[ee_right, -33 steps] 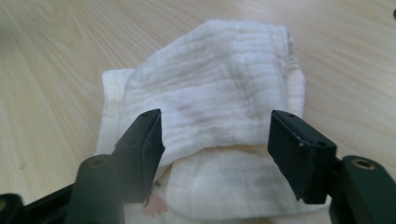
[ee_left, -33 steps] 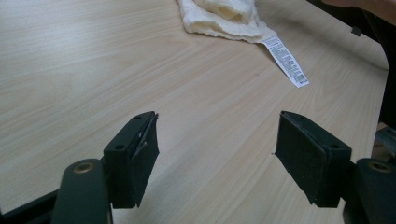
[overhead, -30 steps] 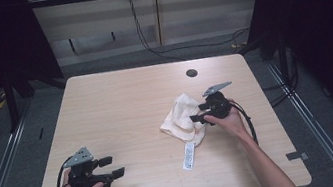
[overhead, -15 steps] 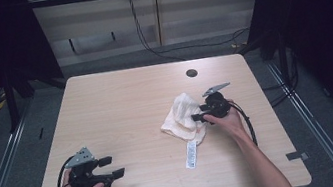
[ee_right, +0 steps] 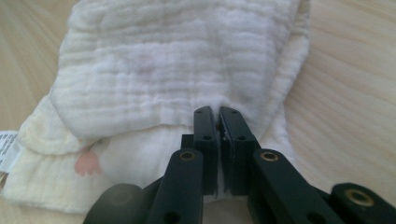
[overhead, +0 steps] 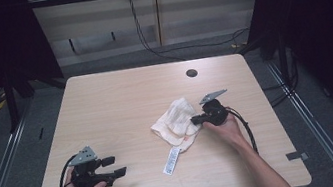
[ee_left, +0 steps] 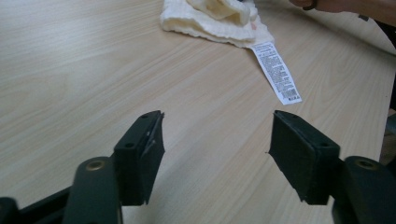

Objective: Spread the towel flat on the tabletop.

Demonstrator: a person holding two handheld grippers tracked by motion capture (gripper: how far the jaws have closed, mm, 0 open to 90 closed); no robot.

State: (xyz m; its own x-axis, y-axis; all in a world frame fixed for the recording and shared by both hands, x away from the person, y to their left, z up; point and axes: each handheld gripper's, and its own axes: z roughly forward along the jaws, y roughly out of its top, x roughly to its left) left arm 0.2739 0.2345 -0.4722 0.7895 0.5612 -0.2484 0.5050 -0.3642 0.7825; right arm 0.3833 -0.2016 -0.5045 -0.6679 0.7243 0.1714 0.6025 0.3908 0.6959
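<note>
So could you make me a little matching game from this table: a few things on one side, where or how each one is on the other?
Things:
1. cloth
2. label
3. left gripper
4. right gripper

States:
A. jaws open over bare wood
B. white strip lying flat on the table
C. crumpled, cream-coloured
D. jaws just closed, pinching the cloth's edge

Pairs: 1-C, 2-B, 3-A, 4-D

The light wood-grain table (overhead: 120, 101) carries a crumpled cream muslin cloth (overhead: 174, 119) toward its three o'clock side, its white care label (overhead: 171, 160) trailing toward six o'clock.
</note>
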